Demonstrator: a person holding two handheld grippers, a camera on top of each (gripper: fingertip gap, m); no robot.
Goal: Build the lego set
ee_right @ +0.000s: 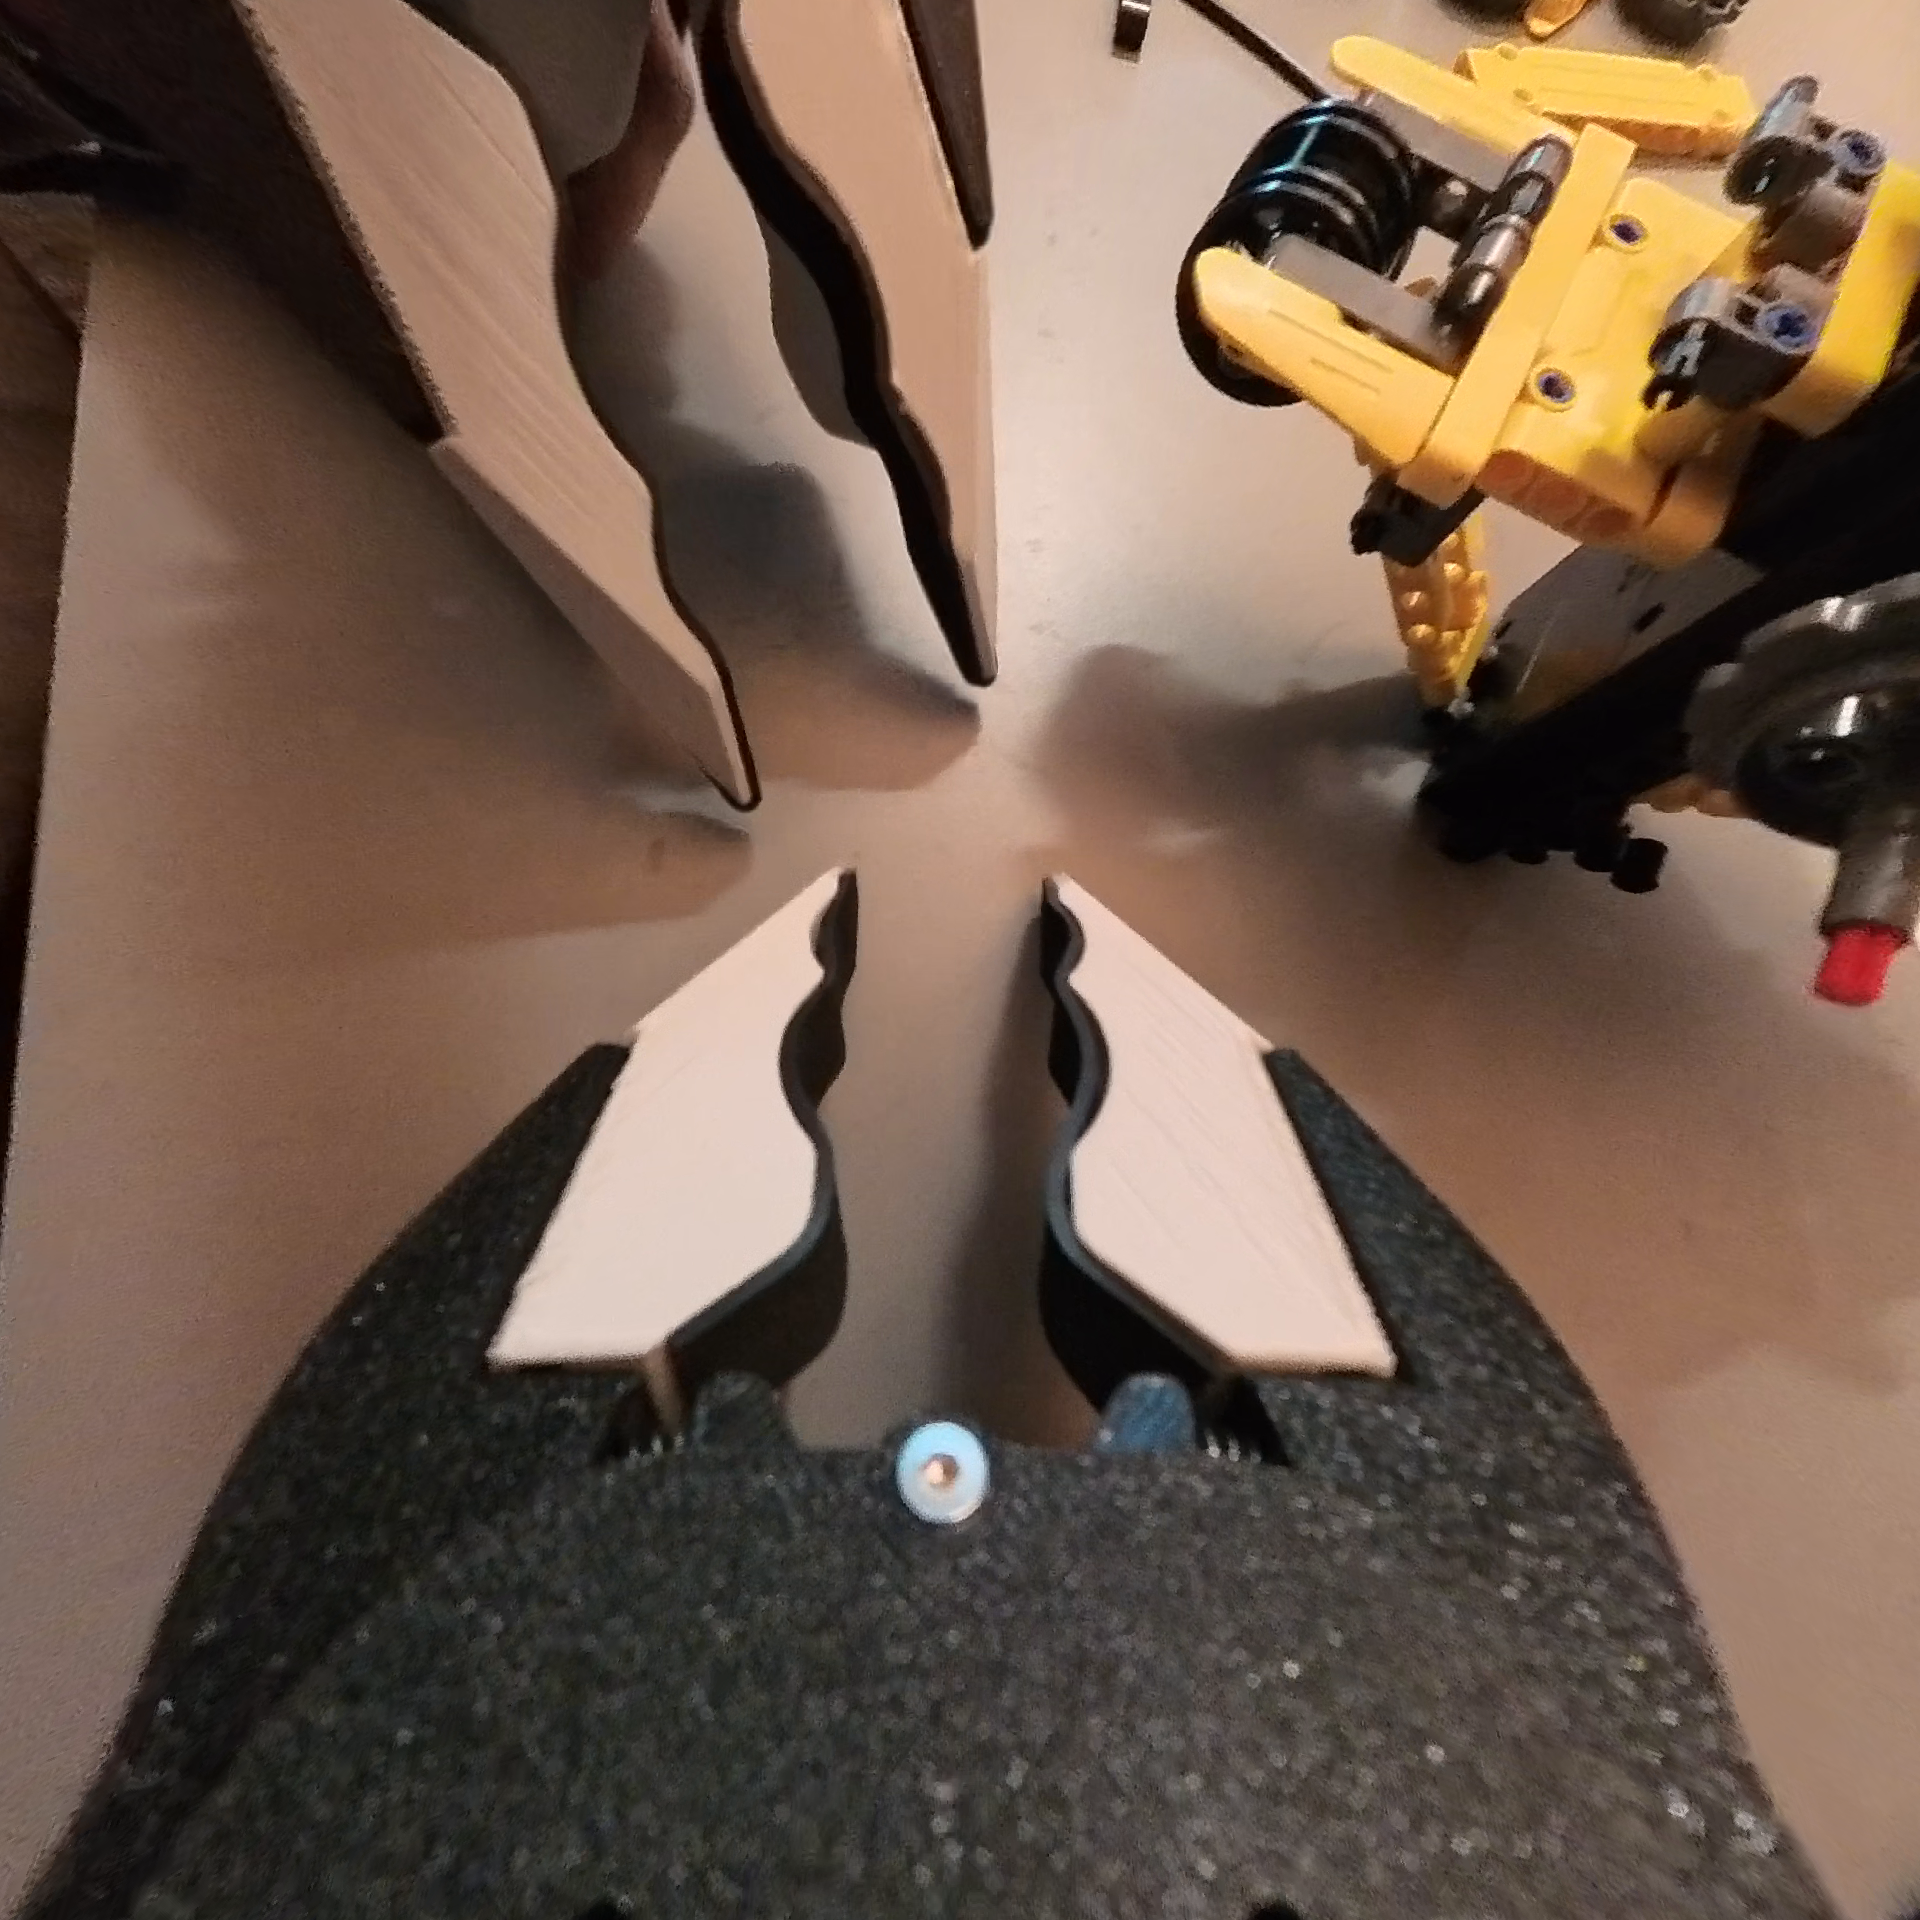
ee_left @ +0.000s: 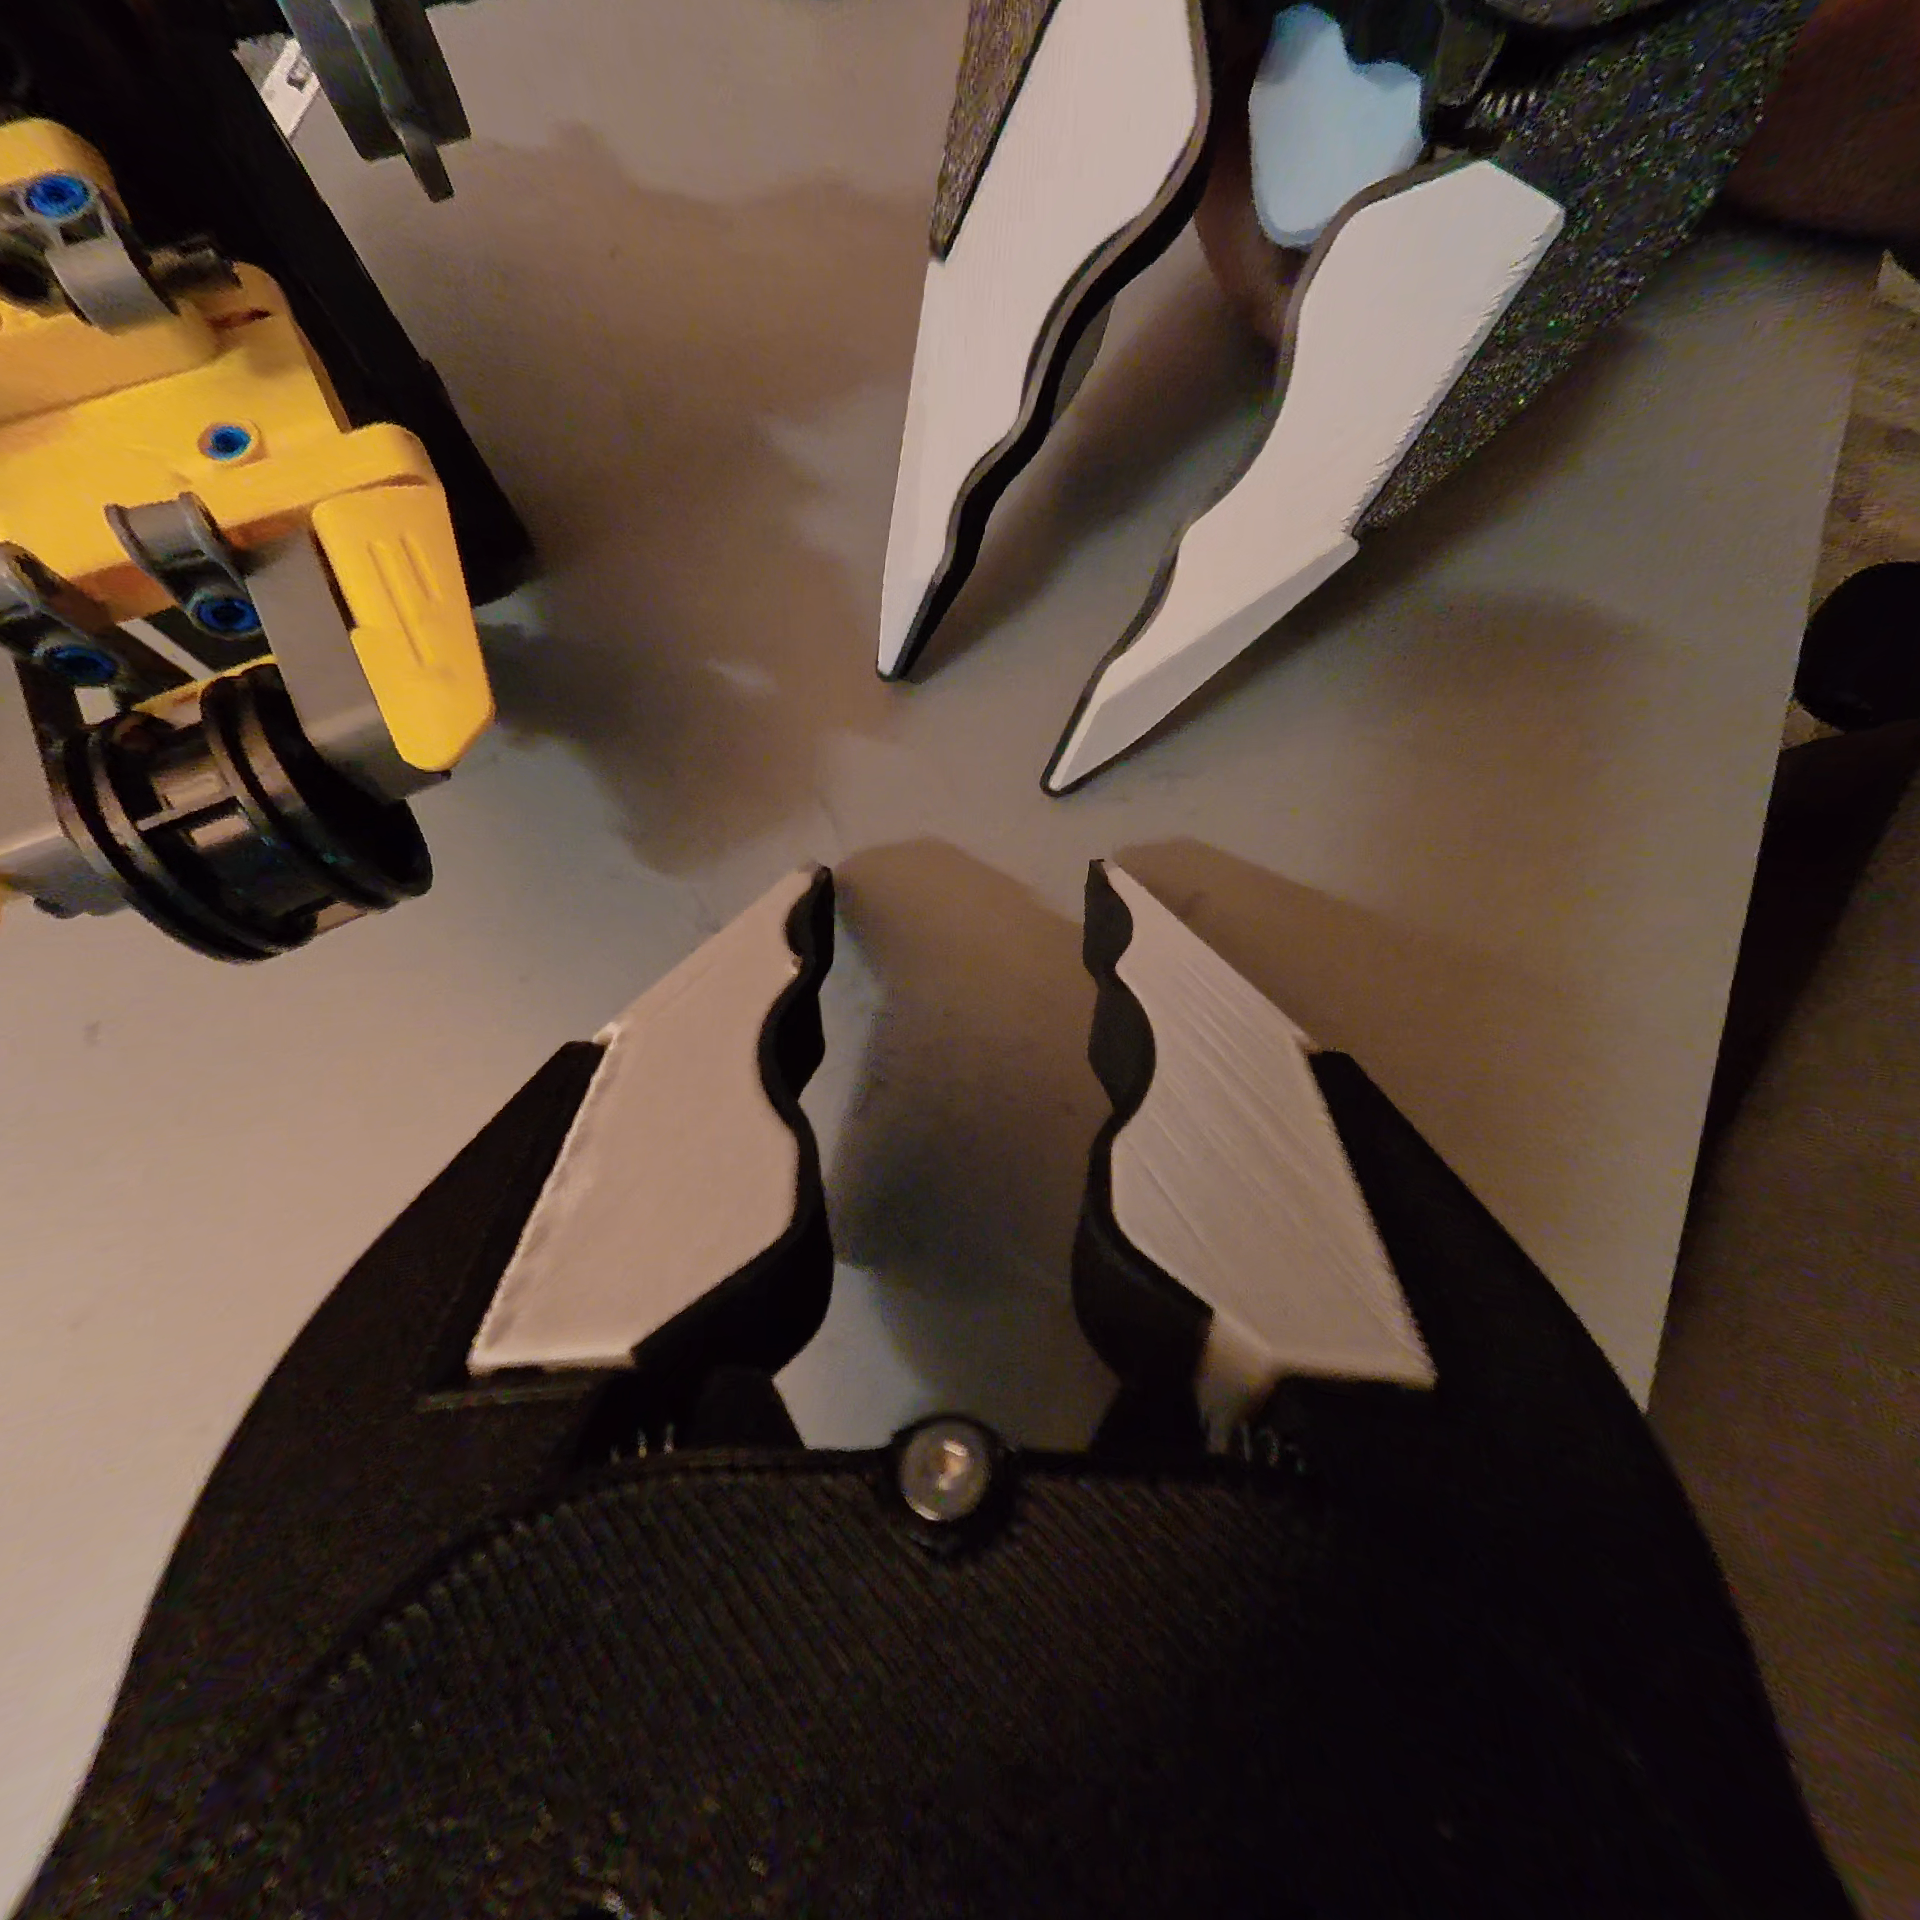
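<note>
My left gripper (ee_left: 958,881) is open and empty, its tips just above the grey table (ee_left: 312,1143). My right gripper (ee_right: 950,883) is open and empty too, pointing at the left one tip to tip. Each shows in the other's view: the right gripper (ee_left: 971,727) at the top of the left wrist view, the left gripper (ee_right: 862,738) at the top left of the right wrist view. A yellow and black toy-brick model (ee_left: 208,499) stands at the left of the left wrist view and at the right of the right wrist view (ee_right: 1538,353). Neither gripper touches it.
The model has a black ring-shaped part (ee_left: 249,831) at its near end and a grey axle with a red tip (ee_right: 1860,961). Loose yellow and black pieces (ee_right: 1538,83) lie behind it. The table's edge (ee_left: 1766,831) runs along the right of the left wrist view. Less than 4 cm separates the two grippers' tips.
</note>
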